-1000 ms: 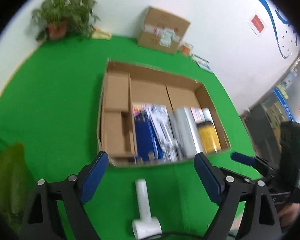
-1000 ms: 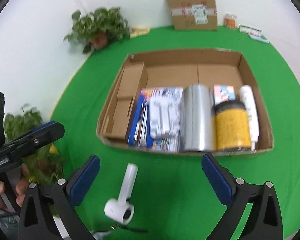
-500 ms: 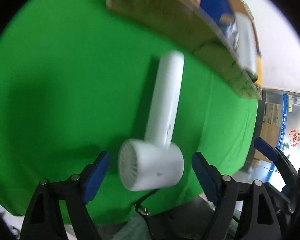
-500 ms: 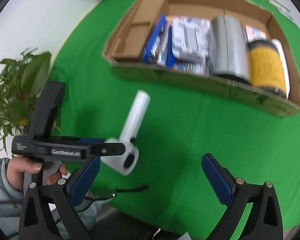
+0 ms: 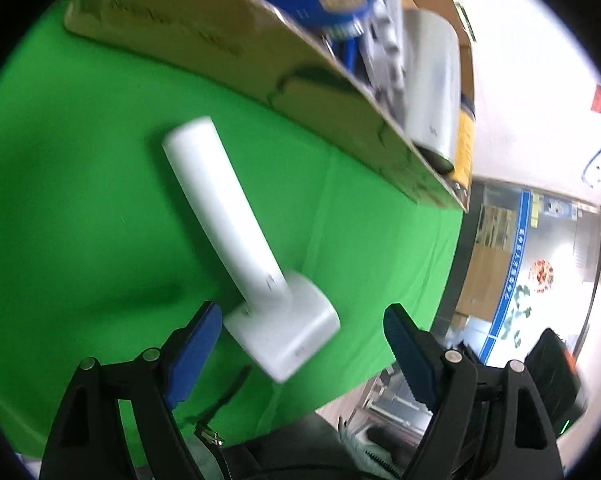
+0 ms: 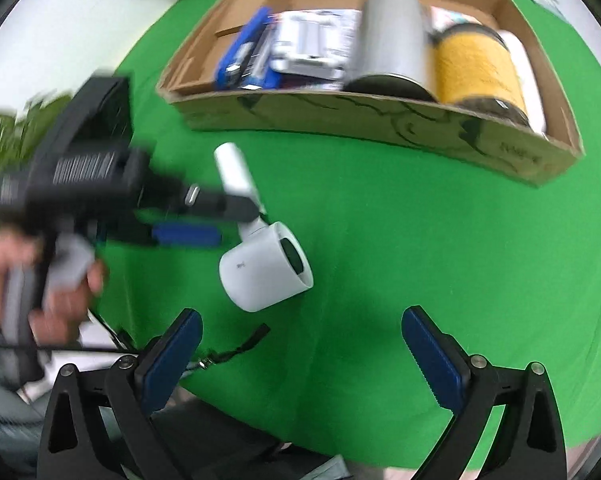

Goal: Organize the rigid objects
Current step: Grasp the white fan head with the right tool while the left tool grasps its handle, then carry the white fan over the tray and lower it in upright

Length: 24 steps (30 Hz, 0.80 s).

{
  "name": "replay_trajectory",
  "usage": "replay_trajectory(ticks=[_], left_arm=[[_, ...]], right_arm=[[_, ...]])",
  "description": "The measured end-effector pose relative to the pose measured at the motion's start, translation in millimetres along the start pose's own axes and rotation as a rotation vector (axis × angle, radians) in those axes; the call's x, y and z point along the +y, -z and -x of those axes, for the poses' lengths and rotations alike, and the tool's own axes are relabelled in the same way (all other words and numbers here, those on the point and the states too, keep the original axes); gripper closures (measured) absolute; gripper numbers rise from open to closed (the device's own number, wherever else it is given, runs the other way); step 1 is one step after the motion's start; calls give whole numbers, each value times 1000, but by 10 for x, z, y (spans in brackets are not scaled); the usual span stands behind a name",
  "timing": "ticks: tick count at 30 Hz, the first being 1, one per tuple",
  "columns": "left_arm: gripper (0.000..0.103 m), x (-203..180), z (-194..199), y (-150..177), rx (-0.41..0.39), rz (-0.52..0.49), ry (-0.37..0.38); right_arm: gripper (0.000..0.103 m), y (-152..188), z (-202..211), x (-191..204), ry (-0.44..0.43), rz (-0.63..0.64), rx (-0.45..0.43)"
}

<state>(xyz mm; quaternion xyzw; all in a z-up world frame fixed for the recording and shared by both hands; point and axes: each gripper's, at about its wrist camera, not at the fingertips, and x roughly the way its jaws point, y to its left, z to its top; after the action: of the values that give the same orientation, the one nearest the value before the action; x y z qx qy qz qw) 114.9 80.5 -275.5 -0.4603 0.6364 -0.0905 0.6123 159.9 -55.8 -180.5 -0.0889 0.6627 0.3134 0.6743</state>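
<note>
Cardboard box w/ silver cylinder, yellow jar

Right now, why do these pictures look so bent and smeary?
Left wrist view: the fisheye lens curves the brown cardboard box; the white plastic hair dryer is motion-blurred. Right wrist view: the black left tool and the hand are smeared.

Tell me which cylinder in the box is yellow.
The yellow canister, second from the cardboard box's right end, between the silver cylinder and the white tube.

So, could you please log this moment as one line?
left tongs: open around hair dryer | right tongs: open, empty | box: part filled
</note>
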Motion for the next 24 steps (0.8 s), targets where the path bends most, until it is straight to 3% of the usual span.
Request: replay_trajectory(ticks=[6, 9, 10, 12, 14, 16, 24], left_arm=[[20, 57, -16, -196, -12, 81, -54], [20, 82, -31, -266, -15, 130, -74], [21, 79, -40, -281, -14, 135, -77], [26, 78, -66, -286, -7, 136, -88], [40, 69, -115, -305, 15, 134, -117], [71, 83, -166, -305, 36, 136, -154], [71, -37, -175, -288, 31, 122, -183]], right_arm=[[4, 6, -197, 426, 88, 286, -96], [26, -25, -368, 490, 79, 321, -71], [39, -33, -427, 493, 83, 322, -56], [48, -26, -554, 498, 63, 320, -22], [49, -3, -563, 500, 65, 315, -23], [50, 12, -570, 491, 62, 305, -9], [50, -4, -424, 360, -27, 204, 24]])
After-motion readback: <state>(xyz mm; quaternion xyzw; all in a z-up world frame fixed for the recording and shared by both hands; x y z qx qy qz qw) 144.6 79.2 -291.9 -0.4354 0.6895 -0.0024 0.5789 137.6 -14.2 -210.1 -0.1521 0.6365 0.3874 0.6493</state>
